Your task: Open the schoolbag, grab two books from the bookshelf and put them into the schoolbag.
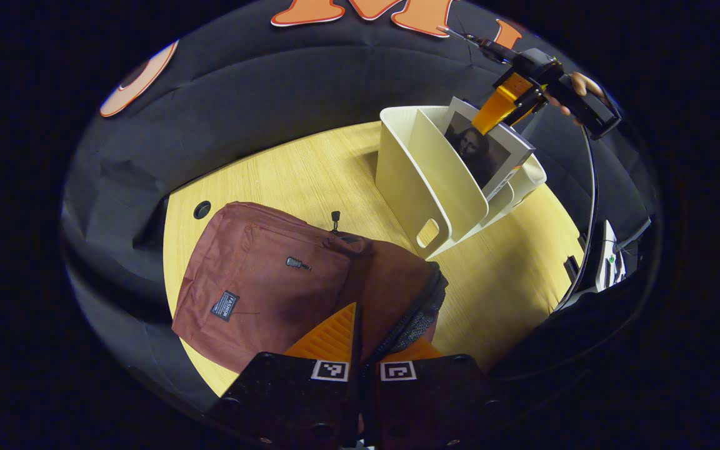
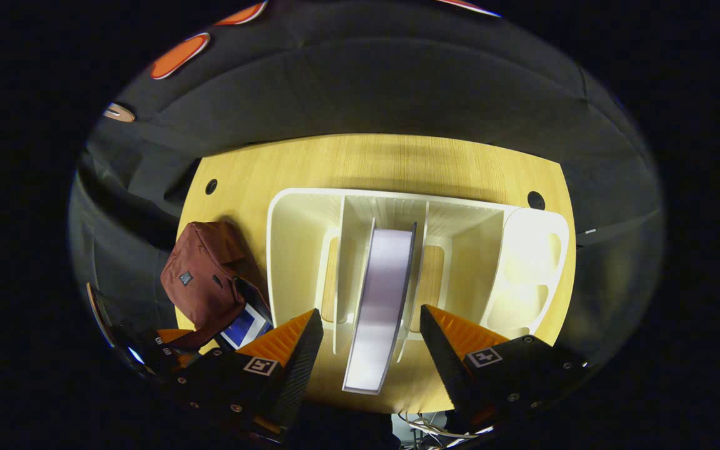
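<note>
Book (image 2: 380,306) upright in middle slot of bookshelf (image 2: 291,206), between spread fingers of right claw (image 2: 372,337); open wide, no contact seen yet. Likely stiff, thin, light; slick cover; best pinched across top edge, near spine. Left claw (image 1: 360,337) at 6 o'clock, closed, apparently pinching schoolbag (image 1: 260,281) opening edge. Schoolbag soft, floppy, lying on desk (image 1: 310,175) at 9 o'clock of shelf; blue book (image 2: 244,326) apparently inside already.
</note>
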Motion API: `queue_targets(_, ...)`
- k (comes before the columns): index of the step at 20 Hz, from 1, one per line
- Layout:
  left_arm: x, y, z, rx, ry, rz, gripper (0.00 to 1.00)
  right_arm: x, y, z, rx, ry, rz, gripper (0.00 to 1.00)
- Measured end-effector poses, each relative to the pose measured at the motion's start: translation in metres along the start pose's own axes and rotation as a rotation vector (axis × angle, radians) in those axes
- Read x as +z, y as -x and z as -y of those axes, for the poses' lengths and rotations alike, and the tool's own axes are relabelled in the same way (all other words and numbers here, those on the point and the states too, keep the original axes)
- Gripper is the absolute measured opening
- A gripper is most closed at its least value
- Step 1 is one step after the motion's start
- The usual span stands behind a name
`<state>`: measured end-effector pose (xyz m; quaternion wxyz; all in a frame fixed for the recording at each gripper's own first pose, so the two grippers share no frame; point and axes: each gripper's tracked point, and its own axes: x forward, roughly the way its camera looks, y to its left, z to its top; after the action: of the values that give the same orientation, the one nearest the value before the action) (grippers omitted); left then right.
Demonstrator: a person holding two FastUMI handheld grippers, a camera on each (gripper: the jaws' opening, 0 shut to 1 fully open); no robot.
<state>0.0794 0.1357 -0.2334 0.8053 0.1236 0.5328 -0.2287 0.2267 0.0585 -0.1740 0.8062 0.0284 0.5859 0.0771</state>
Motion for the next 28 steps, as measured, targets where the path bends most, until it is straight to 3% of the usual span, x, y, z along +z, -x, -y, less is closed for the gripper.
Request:
queue_targets(3, -0.001, 0.0, -0.001, 0.002, 0.008, -0.007, 0.05, -0.001, -0.015, -0.002, -0.009, -0.014, -0.038, 0.77)
queue_targets(4, -0.001, 0.0, 0.0, 0.003, 0.009, -0.008, 0.05, -0.002, -0.016, -0.002, -0.012, -0.024, -0.051, 0.55)
queue_targets(5, -0.001, 0.001, 0.001, 0.004, 0.009, -0.008, 0.05, -0.001, -0.021, -0.003, -0.012, -0.039, -0.059, 0.59)
queue_targets(6, -0.001, 0.0, 0.001, 0.003, 0.009, -0.009, 0.05, 0.001, -0.019, 0.0, -0.027, -0.046, -0.061, 0.48)
queue_targets(7, -0.001, 0.0, 0.001, 0.003, 0.01, -0.008, 0.05, 0.004, -0.027, 0.003, -0.04, -0.051, -0.052, 0.46)
queue_targets(8, -0.001, 0.0, 0.001, 0.003, 0.011, -0.009, 0.05, 0.004, -0.025, 0.005, -0.044, -0.058, -0.054, 0.31)
queue_targets(9, -0.001, 0.0, 0.001, 0.002, 0.011, -0.008, 0.05, 0.002, -0.025, 0.006, -0.048, -0.064, -0.059, 0.38)
queue_targets(11, -0.001, 0.001, 0.001, 0.0, 0.013, -0.005, 0.05, 0.0, -0.021, 0.008, -0.066, -0.063, -0.051, 0.36)
queue_targets(12, -0.002, 0.001, 0.0, -0.002, 0.015, -0.004, 0.05, -0.001, -0.018, 0.006, -0.064, -0.06, -0.046, 0.45)
queue_targets(13, -0.002, 0.001, 0.001, -0.003, 0.014, 0.0, 0.05, -0.002, -0.012, 0.005, -0.063, -0.06, -0.038, 0.35)
queue_targets(28, -0.013, 0.016, -0.002, -0.029, 0.05, 0.073, 0.05, -0.041, 0.117, -0.018, 0.059, -0.106, 0.143, 0.33)
